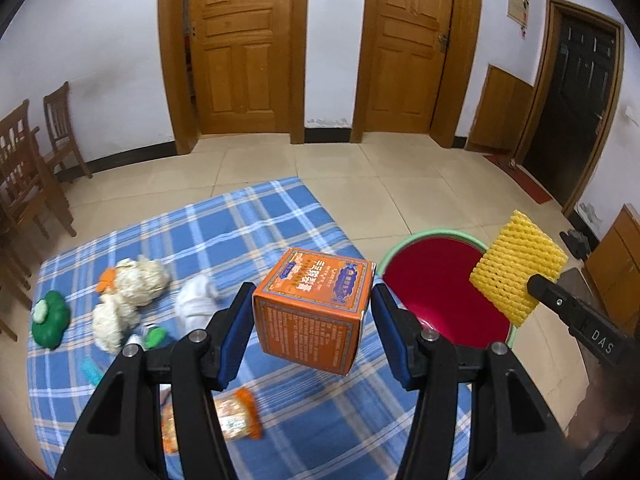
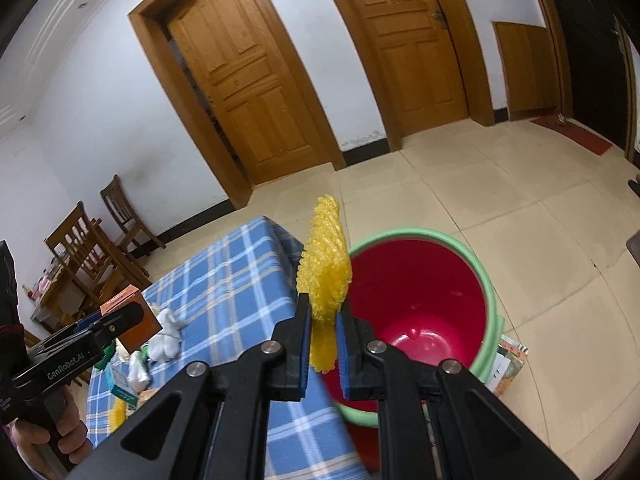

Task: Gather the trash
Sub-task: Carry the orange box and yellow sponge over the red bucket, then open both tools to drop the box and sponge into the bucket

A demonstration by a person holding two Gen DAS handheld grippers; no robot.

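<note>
yellow foam net (image 2: 325,280) in right gripper (image 2: 323,340), red bucket (image 2: 486,280) bare inside

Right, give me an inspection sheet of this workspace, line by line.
Surface: blue plaid cloth over a table, with a tiled floor beyond.
Job's things: orange box in the air; yellow foam net beside the bucket's rim; red bucket with a green rim on the floor, looking nearly empty.
Clutter: plush duck, green toy, white crumpled item, orange snack packet.
Grippers: left gripper shut on the orange box; right gripper shut on the yellow foam net.
Cables: nothing seen.
Surroundings: two wooden doors, wooden chairs, a dark door.
</note>
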